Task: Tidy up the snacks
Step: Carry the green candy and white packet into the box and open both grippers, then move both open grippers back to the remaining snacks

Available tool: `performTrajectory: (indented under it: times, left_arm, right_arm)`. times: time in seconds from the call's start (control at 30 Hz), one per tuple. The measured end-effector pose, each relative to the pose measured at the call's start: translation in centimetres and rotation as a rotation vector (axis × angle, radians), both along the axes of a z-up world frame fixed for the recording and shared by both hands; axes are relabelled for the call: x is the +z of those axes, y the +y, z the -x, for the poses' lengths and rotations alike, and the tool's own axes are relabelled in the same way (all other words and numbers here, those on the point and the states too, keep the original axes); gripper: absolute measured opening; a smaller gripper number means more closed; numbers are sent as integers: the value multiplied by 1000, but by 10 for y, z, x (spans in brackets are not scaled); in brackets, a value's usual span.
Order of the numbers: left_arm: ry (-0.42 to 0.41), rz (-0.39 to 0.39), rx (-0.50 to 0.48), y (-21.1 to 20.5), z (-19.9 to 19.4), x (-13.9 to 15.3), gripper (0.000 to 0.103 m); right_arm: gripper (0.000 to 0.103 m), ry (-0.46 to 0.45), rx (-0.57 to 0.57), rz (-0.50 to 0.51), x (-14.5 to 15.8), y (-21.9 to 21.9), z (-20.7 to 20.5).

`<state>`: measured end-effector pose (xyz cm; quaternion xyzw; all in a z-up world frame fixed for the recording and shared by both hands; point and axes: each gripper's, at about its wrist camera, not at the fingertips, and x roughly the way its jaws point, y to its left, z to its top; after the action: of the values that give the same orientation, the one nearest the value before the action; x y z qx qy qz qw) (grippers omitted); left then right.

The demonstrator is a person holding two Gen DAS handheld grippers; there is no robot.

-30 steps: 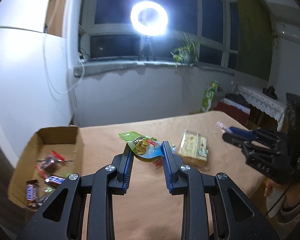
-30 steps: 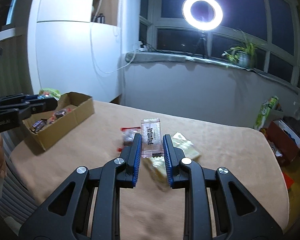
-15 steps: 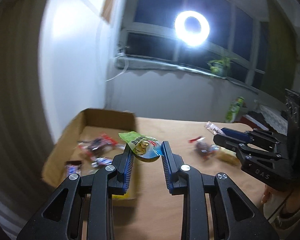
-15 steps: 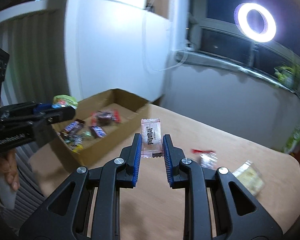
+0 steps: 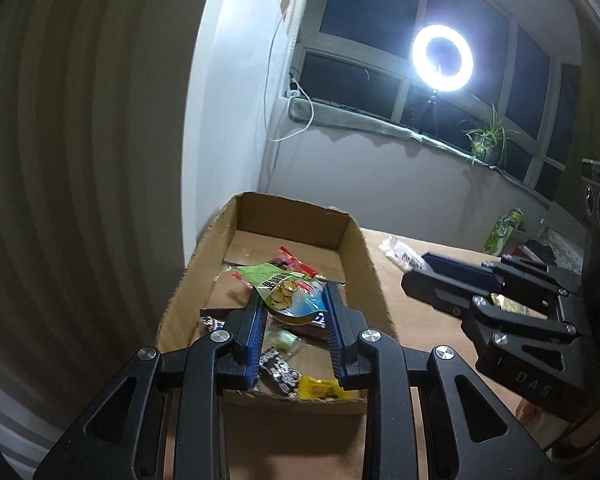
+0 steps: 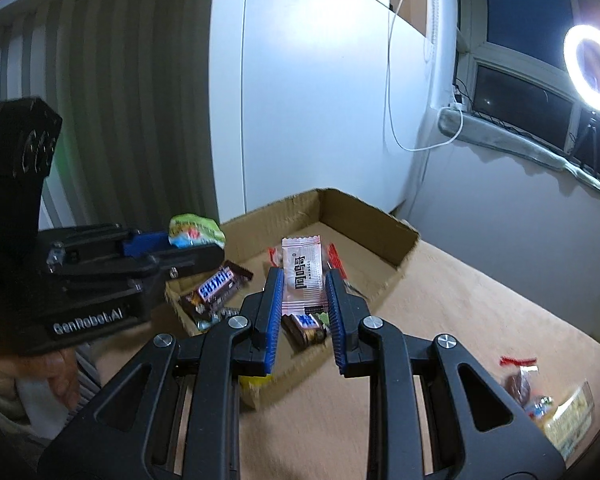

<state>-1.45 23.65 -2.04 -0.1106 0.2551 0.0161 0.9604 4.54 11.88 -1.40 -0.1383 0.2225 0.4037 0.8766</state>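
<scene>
Over the counter [image 6: 440, 320], at its corner by the wall: cardboard box [image 5: 356, 264], open-topped, far half bare, room to drop. Above its near end, left claw [image 5: 294, 312] pinching green snack pouch [image 5: 284, 292], held high to clear the rim. Just beside, right claw [image 6: 303, 300] pinching white wafer packet [image 6: 302, 276], short of the front edge. Loose snacks [image 6: 540, 396] well apart, awaiting.

Right gripper [image 6: 303, 296]: blue pads clamped on a white rectangular snack packet [image 6: 302, 276], above the box.
Left gripper [image 6: 196, 246]: at 9 o'clock, pinching a crumpled green-and-white pouch [image 6: 196, 231].
Open brown cardboard box [image 6: 364, 216]: holding a dark Snickers bar [image 6: 216, 288].
Tan tabletop [image 6: 460, 292]: loose wrapped sweets [image 6: 520, 384] at 4 o'clock.
</scene>
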Motion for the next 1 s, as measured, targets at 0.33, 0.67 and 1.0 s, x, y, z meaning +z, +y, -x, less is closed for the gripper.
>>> performTrajectory:
  times: [0.33,0.67,1.0]
  left_arm:
    - [101,-31,-11,1,-17,-24,70]
    - [80,-1,77,20,1,-25,76]
    - [57,-2,81,7,-1,-11,76]
  right_arm:
    - [34,32,50,5,-12,26,-25]
    - [52,11,0,-28,-14,-1,-12]
    - [65,11,-43,-72,-9,-28,-5]
